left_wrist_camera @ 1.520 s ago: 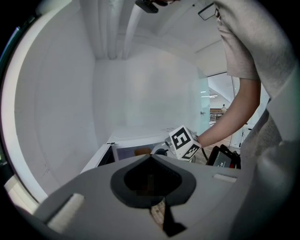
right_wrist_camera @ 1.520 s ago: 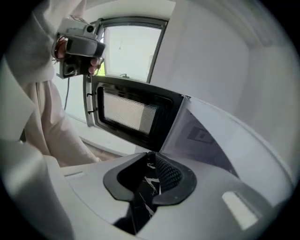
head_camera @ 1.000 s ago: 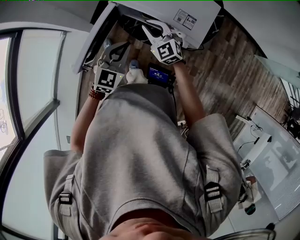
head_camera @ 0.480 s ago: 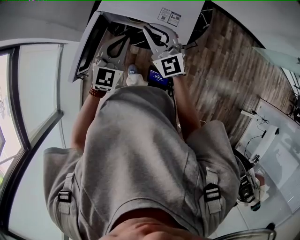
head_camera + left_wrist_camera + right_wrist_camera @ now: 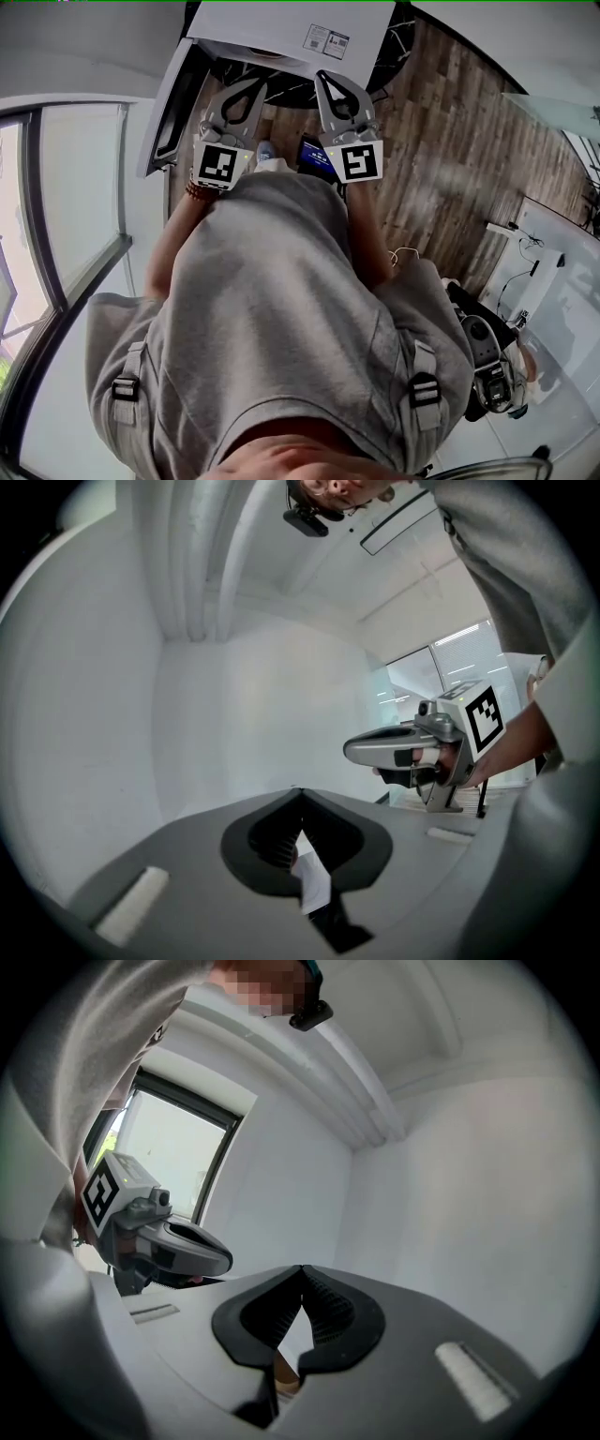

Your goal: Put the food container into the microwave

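left tongs (image 5: 298, 797): tips pressed together, nothing between them.
right tongs (image 5: 302, 1277): same, tips meeting, empty.
pose: both held side by side, aimed at a white box (image 5: 291, 26) with a label sticker. We guess it's the microwave but can't confirm.
container: in none of our views, and in neither tongs.
step: we judge it's finding the container. Spread the tongs before reaching, square them to its walls, and grip level so nothing spills.
head view only: box, wood floor (image 5: 450, 131), dark-windowed panel (image 5: 173, 103) left of the box, maybe its door.
gripper views only: meeting tips, white wall (image 5: 234, 714), each other's tongs.
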Motion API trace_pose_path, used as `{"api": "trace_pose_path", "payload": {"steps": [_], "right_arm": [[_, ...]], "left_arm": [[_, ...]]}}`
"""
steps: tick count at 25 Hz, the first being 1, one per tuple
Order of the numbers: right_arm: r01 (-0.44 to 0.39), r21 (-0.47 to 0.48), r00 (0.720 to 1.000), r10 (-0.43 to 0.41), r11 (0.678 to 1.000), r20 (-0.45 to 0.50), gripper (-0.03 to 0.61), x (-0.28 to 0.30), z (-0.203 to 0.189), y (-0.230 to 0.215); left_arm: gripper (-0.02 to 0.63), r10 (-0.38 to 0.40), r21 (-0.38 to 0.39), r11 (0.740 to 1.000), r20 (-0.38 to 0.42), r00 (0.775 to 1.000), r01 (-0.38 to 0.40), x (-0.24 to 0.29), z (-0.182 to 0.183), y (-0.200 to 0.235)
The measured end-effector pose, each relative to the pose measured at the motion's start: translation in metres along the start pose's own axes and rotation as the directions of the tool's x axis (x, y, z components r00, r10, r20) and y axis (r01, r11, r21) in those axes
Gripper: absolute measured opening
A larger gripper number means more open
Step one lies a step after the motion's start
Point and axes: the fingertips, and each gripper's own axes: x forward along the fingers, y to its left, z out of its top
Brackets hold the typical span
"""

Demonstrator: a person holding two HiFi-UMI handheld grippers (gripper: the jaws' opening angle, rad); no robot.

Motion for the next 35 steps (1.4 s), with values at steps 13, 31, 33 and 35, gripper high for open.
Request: {"api": "trace_pose_path", "payload": {"steps": [13,31,33,35], "right_arm": [[-0.028,0.023,0.999,0.029,0.999,-0.022,0.014,-0.008,-0.006,0.029],[0.02,0.028,0.997,-0.018,0.999,-0.073,0.008,-0.006,-0.021,0.009],[0.018,0.023,0.997,-0.017,1.0,-0.08,0.008,-0.005,-0.022,0.009],[0.014,0.016,0.996,-0.013,1.0,-0.086,0.008,-0.004,-0.024,0.009]], "left_arm": [[-0.002,0.002,-0.015,1.0,0.002,1.0,-0.002,0.007,-0.007,-0.007],[-0.002,-0.027,-0.019,0.999,-0.022,0.999,0.026,0.007,-0.018,-0.009],[-0.002,-0.021,-0.023,1.0,-0.025,0.999,0.021,0.004,-0.019,-0.007],[-0.002,-0.015,-0.03,0.999,-0.026,1.0,0.015,0.003,-0.021,-0.005]]}}
